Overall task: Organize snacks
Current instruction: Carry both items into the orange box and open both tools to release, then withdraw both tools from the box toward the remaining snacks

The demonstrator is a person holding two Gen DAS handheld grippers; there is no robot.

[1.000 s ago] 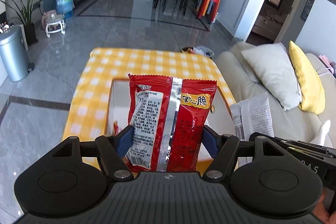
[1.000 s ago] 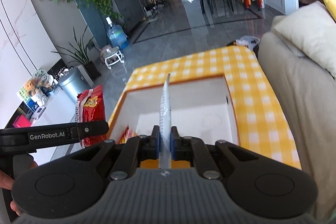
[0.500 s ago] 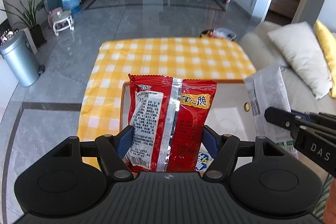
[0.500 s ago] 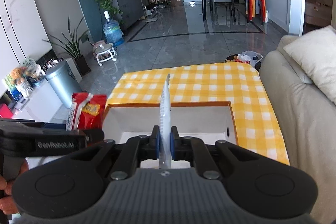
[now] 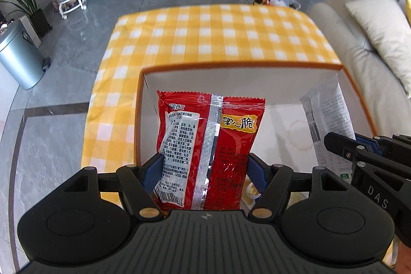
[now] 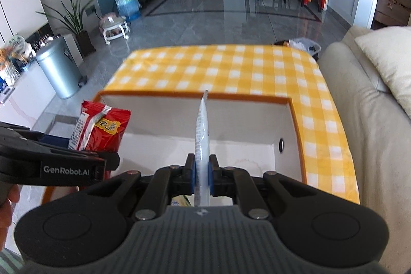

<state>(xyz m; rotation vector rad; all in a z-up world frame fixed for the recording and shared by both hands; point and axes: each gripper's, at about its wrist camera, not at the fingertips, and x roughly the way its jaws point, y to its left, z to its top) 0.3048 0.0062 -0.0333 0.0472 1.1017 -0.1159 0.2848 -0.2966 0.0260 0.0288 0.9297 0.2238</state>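
The left tool (image 5: 204,168) clamps a red snack packet (image 5: 209,143) across its width, jaws wide on the bag. The right tool (image 6: 202,177) is pinched nearly shut on a thin white packet (image 6: 203,132), held edge-on. Both hang over the white box (image 5: 241,80) with the orange rim, red packet toward its left wall, white one toward its right. The box sits on the yellow-checked table (image 5: 218,35). To place well, I'd lower each packet inside the walls before letting go, keeping them apart so they lie side by side.
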